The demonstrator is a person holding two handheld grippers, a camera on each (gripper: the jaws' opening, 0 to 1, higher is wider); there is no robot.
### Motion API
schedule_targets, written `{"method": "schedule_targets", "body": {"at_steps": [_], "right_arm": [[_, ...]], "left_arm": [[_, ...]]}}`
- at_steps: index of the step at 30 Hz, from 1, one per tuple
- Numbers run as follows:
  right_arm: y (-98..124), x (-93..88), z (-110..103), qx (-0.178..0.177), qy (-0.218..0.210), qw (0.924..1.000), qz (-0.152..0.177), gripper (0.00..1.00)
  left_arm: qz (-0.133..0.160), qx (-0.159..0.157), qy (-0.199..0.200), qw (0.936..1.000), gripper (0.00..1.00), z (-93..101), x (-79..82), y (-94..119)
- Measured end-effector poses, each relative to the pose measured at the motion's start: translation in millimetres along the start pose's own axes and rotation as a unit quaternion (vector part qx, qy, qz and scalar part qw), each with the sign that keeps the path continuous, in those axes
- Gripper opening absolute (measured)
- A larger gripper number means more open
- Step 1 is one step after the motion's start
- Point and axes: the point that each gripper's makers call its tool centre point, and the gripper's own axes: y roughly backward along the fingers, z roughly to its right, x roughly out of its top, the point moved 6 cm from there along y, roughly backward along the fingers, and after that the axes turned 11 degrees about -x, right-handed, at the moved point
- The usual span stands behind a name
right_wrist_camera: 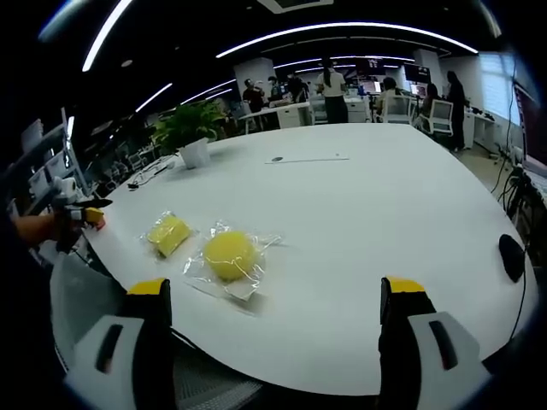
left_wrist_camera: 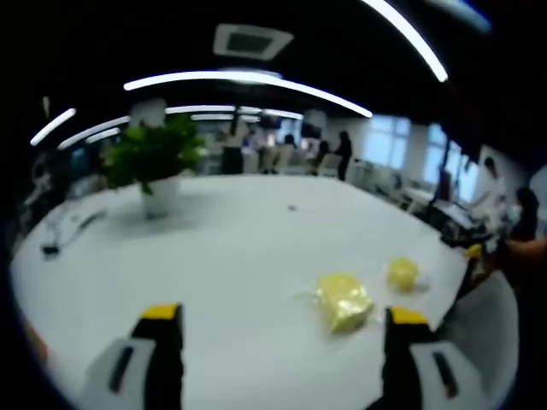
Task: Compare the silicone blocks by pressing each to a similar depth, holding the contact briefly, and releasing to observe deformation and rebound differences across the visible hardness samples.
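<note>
1. Left gripper (left_wrist_camera: pixel 282 329) jaws spread wide, holding nothing
2. Right gripper (right_wrist_camera: pixel 278 299) likewise wide, empty
3. Round yellow block (right_wrist_camera: pixel 230 254) and square yellow block (right_wrist_camera: pixel 168 232) lie bagged near the white table (right_wrist_camera: pixel 359 205) edge, left of the right gripper

Left gripper view is blurred; the 2 yellow blocks (left_wrist_camera: pixel 344 301) lack detail.
</note>
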Motion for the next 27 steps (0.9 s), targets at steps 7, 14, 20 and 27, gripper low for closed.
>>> {"method": "schedule_targets", "body": {"at_steps": [7,14,20,27], "right_arm": [[-0.3,0.0,-2.2,0.002,0.0,1.0,0.002,0.96],[-2.4,-10.2,-3.9,0.005,0.009,0.9999,-0.01,0.96],[-4.9,-6.5,-6.7,0.012,0.017,0.9997,-0.01,0.96],[-7.3,-3.4,-7.0,0.015,0.017,0.9997,-0.008,0.96]], "left_arm": [[-0.004,0.004,0.0,1.0,1.0,-2.4,-2.5,0.6],[-0.006,0.004,0.005,1.0,1.0,-4.3,-6.5,-0.1],[-0.011,0.001,0.007,0.9999,1.0,-4.3,-9.6,-2.7],[-0.013,0.006,0.015,0.9998,1.0,-7.7,-7.5,-5.9]]}}
